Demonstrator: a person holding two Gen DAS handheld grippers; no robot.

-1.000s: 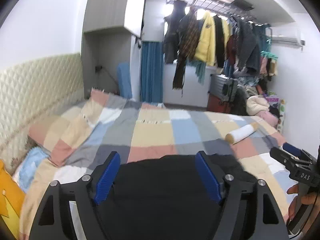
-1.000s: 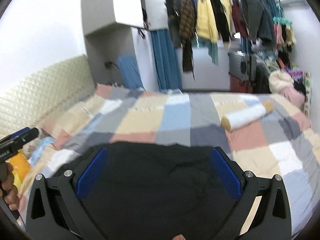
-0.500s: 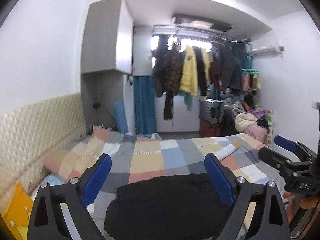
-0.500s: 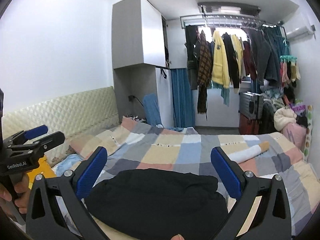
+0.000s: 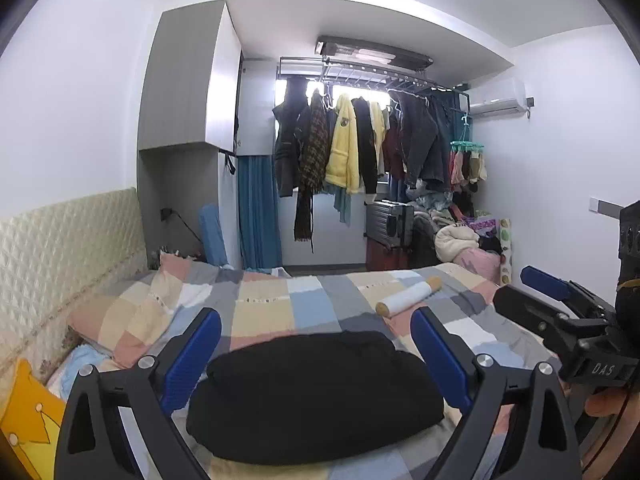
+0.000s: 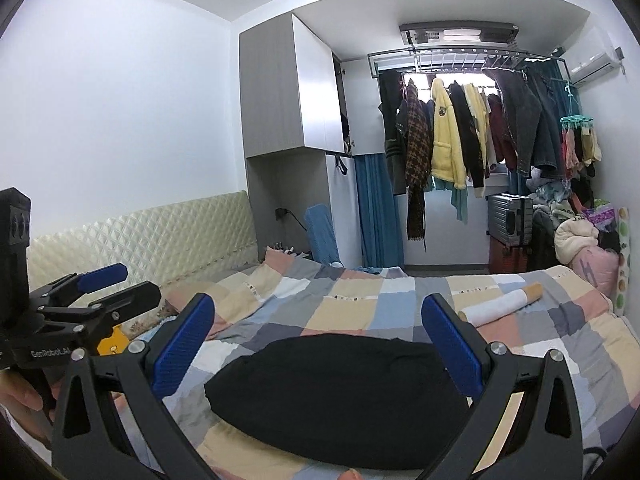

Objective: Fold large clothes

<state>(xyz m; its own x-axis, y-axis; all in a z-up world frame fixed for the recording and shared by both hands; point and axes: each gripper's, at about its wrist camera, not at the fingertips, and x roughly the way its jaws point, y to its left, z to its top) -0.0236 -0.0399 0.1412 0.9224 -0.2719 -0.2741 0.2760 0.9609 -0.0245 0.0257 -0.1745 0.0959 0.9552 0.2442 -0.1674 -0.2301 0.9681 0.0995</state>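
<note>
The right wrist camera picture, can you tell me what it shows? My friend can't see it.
A folded black garment lies on a checkered bedspread, framed by the open right gripper, which holds nothing. The left gripper hangs at left, and clothes hang on a rack behind.

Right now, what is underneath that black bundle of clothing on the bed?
The black garment lies on the patchwork checked bedspread, which shows all around it. Whatever is directly beneath it, or folded inside it, is covered and cannot be seen.

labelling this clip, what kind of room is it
A small bedroom, it seems: a bed with a checked quilt and padded headboard, a ceiling rack of hanging clothes, and a folded black garment on the bed.
</note>
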